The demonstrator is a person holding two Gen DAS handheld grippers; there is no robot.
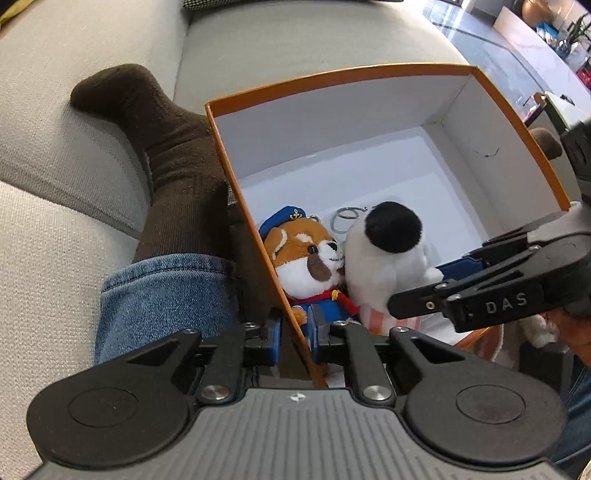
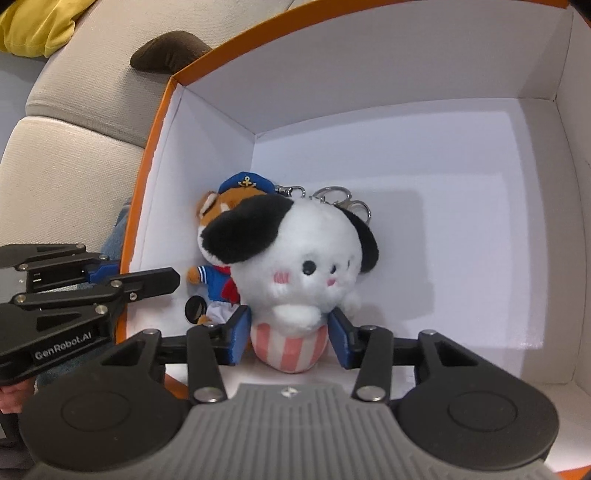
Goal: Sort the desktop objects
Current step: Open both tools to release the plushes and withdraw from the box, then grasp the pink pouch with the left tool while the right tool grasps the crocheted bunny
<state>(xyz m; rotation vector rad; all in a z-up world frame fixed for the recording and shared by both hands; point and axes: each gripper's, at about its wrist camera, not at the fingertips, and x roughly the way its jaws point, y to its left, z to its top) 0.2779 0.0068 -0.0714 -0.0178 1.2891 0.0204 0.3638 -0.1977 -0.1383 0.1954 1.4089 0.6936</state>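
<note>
sitting btwn right tongs (image 2: 289, 341): dog plush (image 2: 295, 273)

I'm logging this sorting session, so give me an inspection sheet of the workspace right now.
Surface: grey sofa, orange box resting on it.
Job's things: white dog plush and sailor plush side by side inside the box, key rings attached.
Clutter: yellow cloth on the sofa.
Grippers: left gripper shut on the box wall; right gripper straddles the dog plush's striped base, contact unclear.
Cables: nothing seen.
Surroundings: person's leg in jeans and brown sock beside the box.
</note>
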